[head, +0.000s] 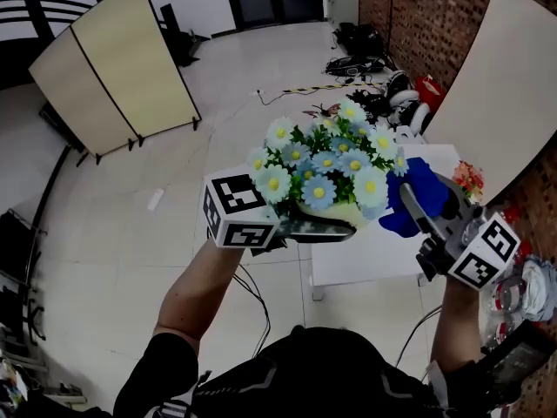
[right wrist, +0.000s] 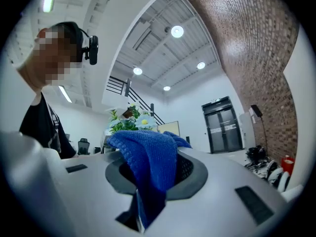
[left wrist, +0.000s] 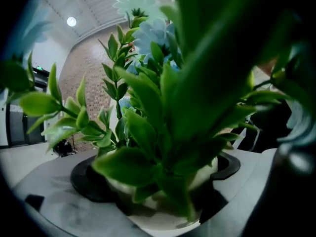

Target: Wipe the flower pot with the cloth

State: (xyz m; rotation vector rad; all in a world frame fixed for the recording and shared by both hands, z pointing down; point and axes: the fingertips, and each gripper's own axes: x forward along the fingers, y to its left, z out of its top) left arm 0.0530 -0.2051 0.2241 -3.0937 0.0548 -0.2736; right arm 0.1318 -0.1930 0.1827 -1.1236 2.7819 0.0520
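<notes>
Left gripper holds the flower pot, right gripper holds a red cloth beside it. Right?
No: the cloth is blue, not red; the right gripper view shows it clamped in the right gripper. The left gripper does hold the flower pot.

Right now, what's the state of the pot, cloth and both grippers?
flower pot: held up off the white table, flowers in it.
cloth: bunched, beside the flower pot; contact unclear.
left gripper: jaws shut on the flower pot.
right gripper: jaws shut on the cloth.
</notes>
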